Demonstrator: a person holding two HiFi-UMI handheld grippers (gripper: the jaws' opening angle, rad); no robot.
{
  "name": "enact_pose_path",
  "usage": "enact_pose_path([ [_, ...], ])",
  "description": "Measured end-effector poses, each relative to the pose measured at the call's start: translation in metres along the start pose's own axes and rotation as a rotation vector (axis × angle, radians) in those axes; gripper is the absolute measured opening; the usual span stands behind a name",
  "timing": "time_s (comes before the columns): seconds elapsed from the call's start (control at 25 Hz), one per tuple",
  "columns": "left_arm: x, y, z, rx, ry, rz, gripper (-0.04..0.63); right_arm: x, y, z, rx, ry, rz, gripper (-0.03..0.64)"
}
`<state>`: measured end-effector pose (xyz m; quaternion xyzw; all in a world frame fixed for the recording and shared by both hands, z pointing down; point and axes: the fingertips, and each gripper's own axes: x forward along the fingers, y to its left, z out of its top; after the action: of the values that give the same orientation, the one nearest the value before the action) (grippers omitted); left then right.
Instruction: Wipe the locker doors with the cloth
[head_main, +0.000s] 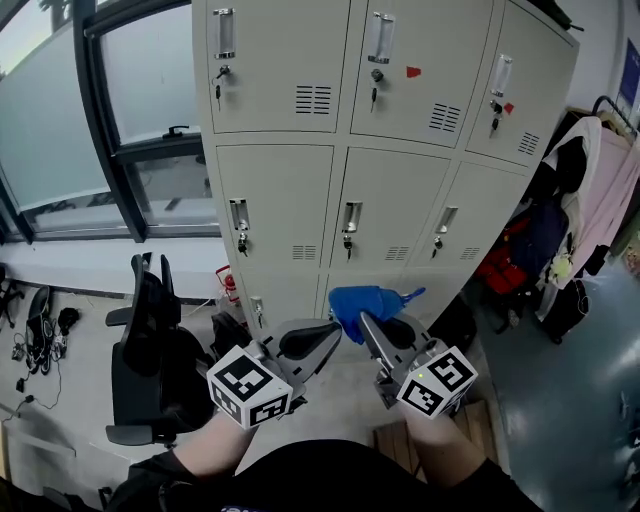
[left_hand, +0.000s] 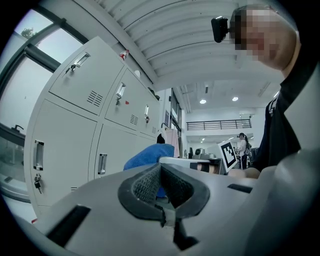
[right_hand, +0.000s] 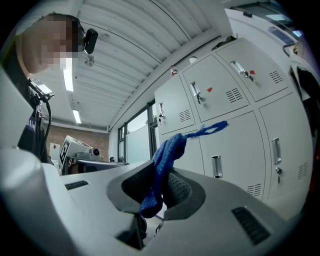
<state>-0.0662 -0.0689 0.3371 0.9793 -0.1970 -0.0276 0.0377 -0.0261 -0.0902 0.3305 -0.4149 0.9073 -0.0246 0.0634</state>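
The right tongs (head_main: 370, 325) pinch the soft blue cloth (head_main: 365, 298) tight. The cloth bunches up above their tips, in front of the tall grey metal lockers (head_main: 290, 200). The left tongs (head_main: 325, 338) are closed on nothing, just left of the cloth.

Daylight from the window (head_main: 60, 130) left of the lockers (head_main: 380, 150) lights them evenly, leaving only soft shadows. Ceiling strip lights (right_hand: 67, 80) glow bright overhead. Both gripper views bulge outward, with black corners and a blurred foreground.
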Motion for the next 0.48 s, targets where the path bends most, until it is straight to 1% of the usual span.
enact_pose_path([
  [0.12, -0.008, 0.009, 0.004, 0.004, -0.007, -0.021, 0.006, 0.011, 0.004, 0.001, -0.012, 0.003, -0.019, 0.044],
  [0.24, -0.004, 0.017, 0.007, 0.009, -0.011, -0.035, 0.006, 0.020, -0.001, 0.002, -0.017, 0.004, -0.027, 0.044],
  [0.36, 0.011, 0.025, 0.014, 0.021, -0.016, -0.033, 0.006, 0.027, -0.017, 0.009, -0.021, -0.005, -0.017, 0.044],
  [0.48, 0.036, 0.037, 0.024, 0.032, -0.026, -0.007, 0.006, 0.034, -0.041, 0.024, -0.023, -0.026, 0.016, 0.044],
])
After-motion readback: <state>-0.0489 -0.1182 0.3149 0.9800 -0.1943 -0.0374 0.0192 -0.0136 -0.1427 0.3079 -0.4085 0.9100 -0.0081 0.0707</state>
